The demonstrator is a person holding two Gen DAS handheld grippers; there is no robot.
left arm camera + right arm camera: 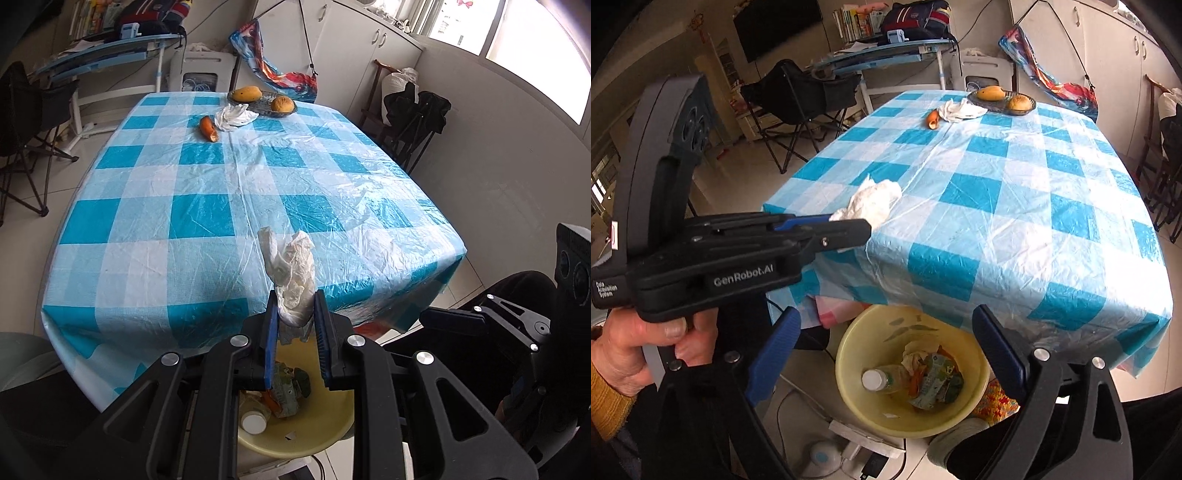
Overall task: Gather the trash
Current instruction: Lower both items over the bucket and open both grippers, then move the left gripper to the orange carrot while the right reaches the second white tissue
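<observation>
My left gripper point(295, 306) is shut on a crumpled white tissue point(291, 273) and holds it in the air at the near table edge, above a yellow basin point(314, 435) on the floor. The same gripper point(849, 221) and tissue point(873, 201) show in the right wrist view. The basin point(857, 387) holds a plastic bottle point(882, 380), wrappers and peel. My right gripper point(886, 343) is open and empty above the basin. Another crumpled tissue point(234, 116) and an orange carrot piece point(208, 129) lie far across the blue checked table point(184, 221).
A dark plate with a mango point(248, 93) and an orange fruit point(282, 104) stands at the table's far edge. Folding chairs point(26, 122) stand left and right of the table. A power strip and cables point(857, 439) lie on the floor by the basin.
</observation>
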